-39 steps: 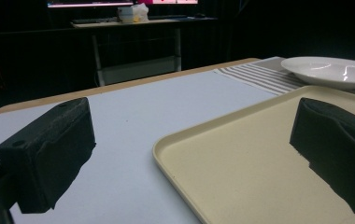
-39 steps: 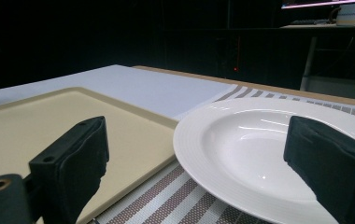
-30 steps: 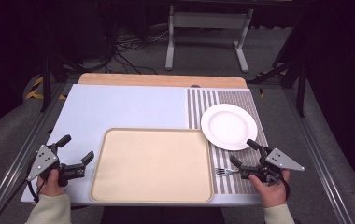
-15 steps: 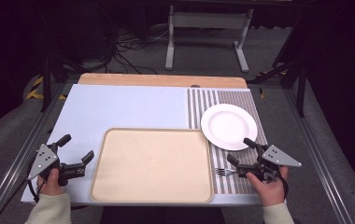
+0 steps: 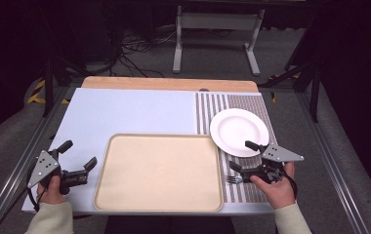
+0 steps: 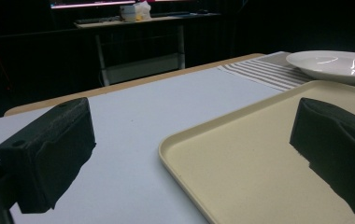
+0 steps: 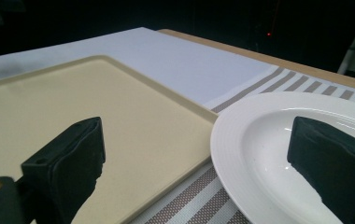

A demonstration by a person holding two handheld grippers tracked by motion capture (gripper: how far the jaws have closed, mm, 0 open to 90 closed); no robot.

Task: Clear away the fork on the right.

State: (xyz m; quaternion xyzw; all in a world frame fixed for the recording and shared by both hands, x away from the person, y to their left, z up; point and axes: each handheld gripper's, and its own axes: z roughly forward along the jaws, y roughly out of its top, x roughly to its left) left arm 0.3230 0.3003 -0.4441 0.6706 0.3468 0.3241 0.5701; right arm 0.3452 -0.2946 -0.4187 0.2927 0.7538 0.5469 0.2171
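Fork point(image 5: 233, 179) lies on the striped placemat point(image 5: 232, 103) at the counter's near right, just beside the beige tray point(image 5: 158, 173) and touching or right under the right gripper point(image 5: 242, 157). That gripper's jaws stand wide apart with nothing between them, one over the tray edge, the other over the white plate point(image 5: 238, 131). The left gripper point(image 5: 78, 155) rests left of the tray on the pale blue mat point(image 5: 134, 109), jaws wide open too, holding nothing

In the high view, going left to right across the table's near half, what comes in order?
Left tool → tray → fork → right tool.
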